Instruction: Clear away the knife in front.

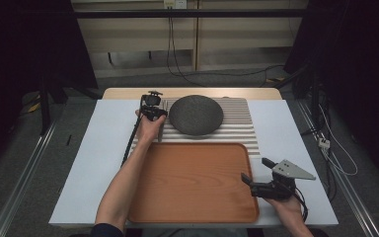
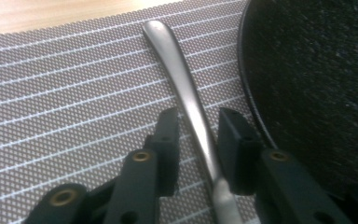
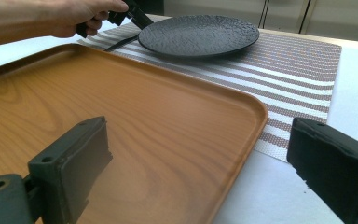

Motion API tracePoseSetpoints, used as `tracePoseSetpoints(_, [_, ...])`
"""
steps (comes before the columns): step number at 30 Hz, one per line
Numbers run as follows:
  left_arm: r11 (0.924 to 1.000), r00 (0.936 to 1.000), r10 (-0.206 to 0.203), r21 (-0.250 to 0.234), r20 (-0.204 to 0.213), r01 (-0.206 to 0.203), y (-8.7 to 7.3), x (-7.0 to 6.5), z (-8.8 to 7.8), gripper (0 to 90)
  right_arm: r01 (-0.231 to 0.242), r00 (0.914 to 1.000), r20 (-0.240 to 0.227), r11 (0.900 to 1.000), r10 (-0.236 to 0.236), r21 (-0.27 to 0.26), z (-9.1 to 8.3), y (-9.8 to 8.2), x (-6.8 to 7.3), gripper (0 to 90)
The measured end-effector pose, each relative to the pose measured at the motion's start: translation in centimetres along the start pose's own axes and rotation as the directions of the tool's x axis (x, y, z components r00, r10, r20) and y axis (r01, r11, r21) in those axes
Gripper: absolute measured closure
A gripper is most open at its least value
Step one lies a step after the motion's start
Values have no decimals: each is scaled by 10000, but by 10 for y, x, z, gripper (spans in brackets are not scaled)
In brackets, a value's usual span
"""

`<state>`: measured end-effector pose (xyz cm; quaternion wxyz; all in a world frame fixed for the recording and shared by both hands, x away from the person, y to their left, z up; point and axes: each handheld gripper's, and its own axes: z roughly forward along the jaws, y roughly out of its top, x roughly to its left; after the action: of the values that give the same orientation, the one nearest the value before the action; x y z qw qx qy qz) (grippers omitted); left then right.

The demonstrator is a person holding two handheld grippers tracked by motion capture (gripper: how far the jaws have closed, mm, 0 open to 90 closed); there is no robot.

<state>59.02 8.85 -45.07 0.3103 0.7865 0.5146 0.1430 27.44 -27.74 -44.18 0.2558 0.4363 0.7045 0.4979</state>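
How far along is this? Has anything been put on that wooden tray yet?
Nothing looks done: the wooden tray is bare. In hand: the left gripper straddles the metal utensil lying on the striped mat beside the dark plate. The right gripper waits open. Grasping and lifting remain.

High view looks down over the bench (image 1: 79,163); both tool cameras sit low and close, sharing the dark plate (image 1: 196,114) and striped mat (image 1: 237,126)

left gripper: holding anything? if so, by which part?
The left gripper straddles the handle of a silver metal utensil lying on the striped woven placemat beside the black speckled plate. Whether the jaws pinch it cannot be told.
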Motion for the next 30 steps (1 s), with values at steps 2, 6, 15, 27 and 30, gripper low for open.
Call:
tracePoseSetpoints(2, [9999, 10000, 22, 140, -35, -21, 1, -2, 0, 745, -4, 10000, 1, 10000, 4, -4, 0, 0, 0, 57])
tracePoseSetpoints(6, [9994, 10000, -50, 339, -62, 52, 4, -2, 0, 756, -33, 10000, 1, 10000, 33, -6, 0, 0, 0, 57])
tracePoseSetpoints(15, [9972, 9989, -437, 596, -194, 448, 7, -4, 0, 764, 6, 10000, -43, 10000, -6, 0, 0, 0, -1, 57])
tracePoseSetpoints(27, [9949, 9986, -514, 877, 119, 502, 11, -2, 1, 801, -38, 10000, 6, 10000, 38, -14, -1, 0, -1, 57])
tracePoseSetpoints(30, [9945, 9988, -457, 954, 182, 437, 13, 2, 1, 802, -53, 10000, 14, 10000, 53, 10, -1, 0, -1, 57])
